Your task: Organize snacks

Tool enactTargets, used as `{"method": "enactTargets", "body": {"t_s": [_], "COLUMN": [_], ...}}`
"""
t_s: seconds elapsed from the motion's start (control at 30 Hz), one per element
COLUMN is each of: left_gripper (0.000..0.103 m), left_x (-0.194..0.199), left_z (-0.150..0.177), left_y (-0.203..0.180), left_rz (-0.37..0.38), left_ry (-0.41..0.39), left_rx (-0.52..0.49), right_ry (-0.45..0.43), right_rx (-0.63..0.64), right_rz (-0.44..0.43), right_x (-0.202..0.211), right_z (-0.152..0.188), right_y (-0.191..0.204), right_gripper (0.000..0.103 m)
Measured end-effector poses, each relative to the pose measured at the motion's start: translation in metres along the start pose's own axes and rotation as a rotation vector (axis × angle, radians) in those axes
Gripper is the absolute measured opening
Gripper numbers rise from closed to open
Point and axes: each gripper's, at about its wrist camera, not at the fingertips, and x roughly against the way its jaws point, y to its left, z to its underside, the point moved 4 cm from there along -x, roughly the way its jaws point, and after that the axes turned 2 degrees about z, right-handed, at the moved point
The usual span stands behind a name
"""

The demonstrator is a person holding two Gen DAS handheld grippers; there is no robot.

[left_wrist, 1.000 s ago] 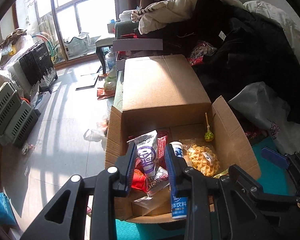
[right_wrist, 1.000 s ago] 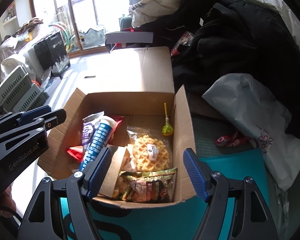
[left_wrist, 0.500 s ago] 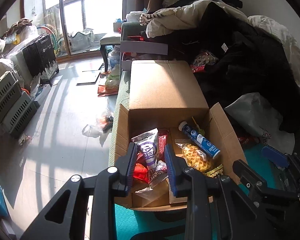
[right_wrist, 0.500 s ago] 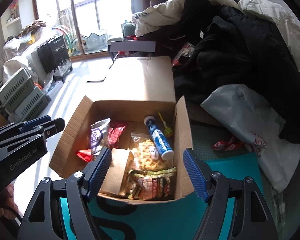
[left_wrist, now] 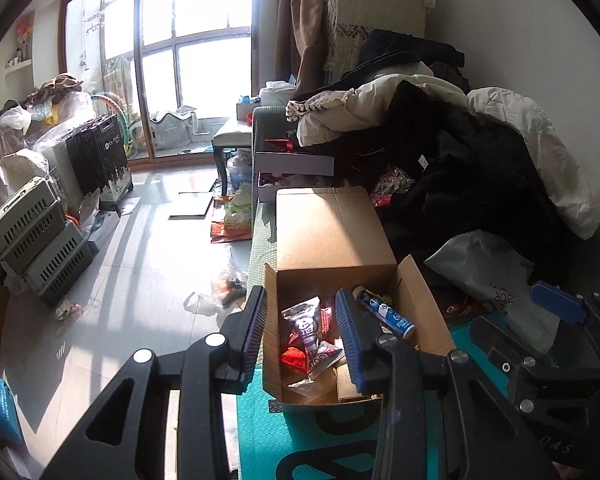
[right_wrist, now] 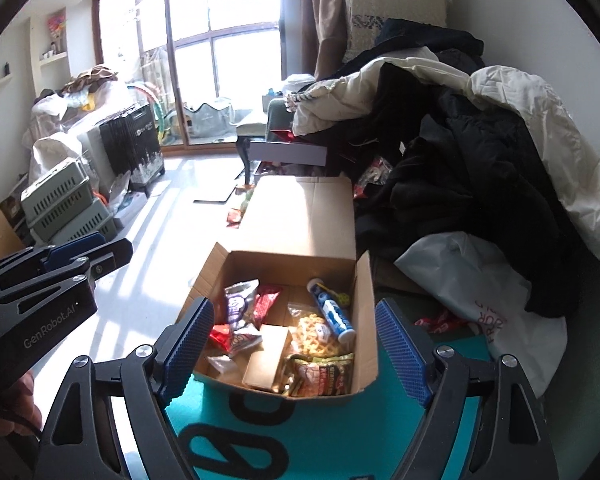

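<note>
Left tongs (left_wrist: 300, 330): empty, jaws opening to a narrow gap, held above the near left part of the cardboard box (right_wrist: 364, 320).
Right tongs (right_wrist: 296, 350): empty, jaws opening wide, framing the box from the near side.
Snacks: all lie inside the open box. From left: purple pouch (right_wrist: 238, 304), red wrapper (right_wrist: 266, 304), brown packet (right_wrist: 268, 356), waffle bag (right_wrist: 316, 334), blue tube (right_wrist: 332, 312) leaning along the right wall, dark crisp bag (right_wrist: 320, 372) at the near right corner.
Step in hand: judged to be a pause between placements, both tongs clear of the box.
Advice: look for any snack left outside, such as the red wrapper (right_wrist: 440, 322) beside the box on the right; come down straight so the raised flaps are not caught.
Surroundings: box rests on a teal mat (right_wrist: 236, 420) over a sofa; white bag (right_wrist: 472, 280) and heaped clothes (right_wrist: 460, 160) crowd the right.
Obstruction: the clothes and bag limit reach on the right; left side drops to the floor (left_wrist: 120, 280).
</note>
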Motion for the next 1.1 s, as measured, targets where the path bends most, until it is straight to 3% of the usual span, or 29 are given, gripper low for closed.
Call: {"method": "enactTargets", "body": {"t_s": [0.1, 0.2, 0.63, 1.1], "left_gripper": [0.068, 0.078, 0.078, 0.078], "left_x": [0.028, 0.057, 0.133, 0.140], "left_z": [-0.003, -0.005, 0.024, 0.093], "left_y": [0.002, 0.004, -0.004, -0.015], "left_rz": [0.014, -0.004, 0.001, -0.007], "left_ry": [-0.046, -0.105, -0.156, -0.052], "left_rx": [0.018, 0.019, 0.003, -0.010], "right_ry": [-0.032, -0.057, -0.130, -0.117], "right_rx": [0.011, 0.012, -0.006, 0.033], "right_rz": [0.004, 0.011, 0.052, 0.056], "right_x": [0.025, 0.047, 0.128, 0.147], "right_z": [-0.004, -0.006, 0.014, 0.080], "right_y": [0.003, 0.003, 0.002, 0.013], "right_gripper": [0.087, 0.088, 0.098, 0.098]}}
